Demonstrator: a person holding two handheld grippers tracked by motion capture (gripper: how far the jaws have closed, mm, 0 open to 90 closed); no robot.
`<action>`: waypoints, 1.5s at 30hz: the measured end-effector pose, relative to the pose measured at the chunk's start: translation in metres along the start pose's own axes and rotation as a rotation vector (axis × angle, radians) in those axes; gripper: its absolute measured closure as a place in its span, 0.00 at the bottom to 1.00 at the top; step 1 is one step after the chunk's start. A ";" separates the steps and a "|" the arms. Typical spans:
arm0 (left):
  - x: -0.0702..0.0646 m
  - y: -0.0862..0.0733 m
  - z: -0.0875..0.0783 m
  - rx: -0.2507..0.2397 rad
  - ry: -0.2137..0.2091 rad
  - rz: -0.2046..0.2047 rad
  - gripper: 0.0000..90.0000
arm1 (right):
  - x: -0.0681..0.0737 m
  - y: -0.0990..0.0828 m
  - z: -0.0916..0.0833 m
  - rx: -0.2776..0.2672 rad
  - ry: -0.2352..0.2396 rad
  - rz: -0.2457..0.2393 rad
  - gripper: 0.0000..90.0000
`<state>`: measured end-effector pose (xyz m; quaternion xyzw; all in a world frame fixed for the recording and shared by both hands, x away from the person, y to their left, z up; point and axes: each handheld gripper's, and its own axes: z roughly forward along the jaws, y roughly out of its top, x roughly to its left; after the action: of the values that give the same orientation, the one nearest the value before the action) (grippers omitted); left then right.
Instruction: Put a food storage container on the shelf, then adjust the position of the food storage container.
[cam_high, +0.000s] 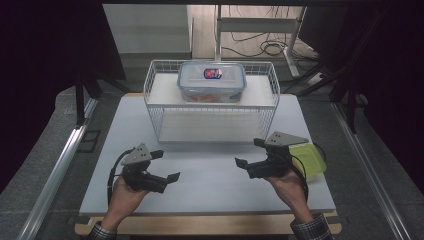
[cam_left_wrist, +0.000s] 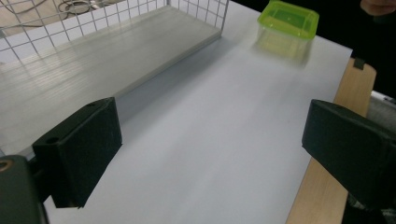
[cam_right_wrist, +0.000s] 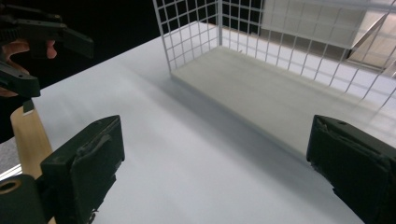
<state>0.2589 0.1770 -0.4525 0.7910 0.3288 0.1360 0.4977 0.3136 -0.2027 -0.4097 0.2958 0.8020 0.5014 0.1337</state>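
Both tongs hang spread wide with nothing between the jaws: the left gripper (cam_high: 165, 166) and right gripper (cam_high: 250, 152) face each other over the white table (cam_high: 210, 185). Just beside the right gripper's outer side lies a green container (cam_high: 311, 159), apparently empty. Beyond both stands a wire rack (cam_high: 212, 107) bearing a lidded box (cam_high: 212, 81).

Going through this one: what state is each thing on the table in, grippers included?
Left gripper: open, nothing between the jaws.
Right gripper: open, nothing between the jaws.
Clear container: lid on, on the top shelf.
Wire rack: upright, lower shelf bare.
Green container: on the table, upside down it seems.
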 end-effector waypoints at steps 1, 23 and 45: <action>-0.001 -0.002 0.000 0.001 -0.002 0.001 0.05 | 0.002 -0.003 0.001 0.004 0.000 0.001 0.05; -0.014 -0.059 0.006 0.075 0.095 0.045 0.05 | 0.009 -0.065 0.019 0.129 -0.021 0.005 0.04; -0.008 -0.067 0.011 0.067 0.063 0.011 0.05 | -0.059 -0.068 -0.026 0.163 -0.276 0.152 0.36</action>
<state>0.2334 0.1836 -0.5150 0.8042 0.3444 0.1526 0.4597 0.3235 -0.2790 -0.4628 0.4314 0.7895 0.3978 0.1800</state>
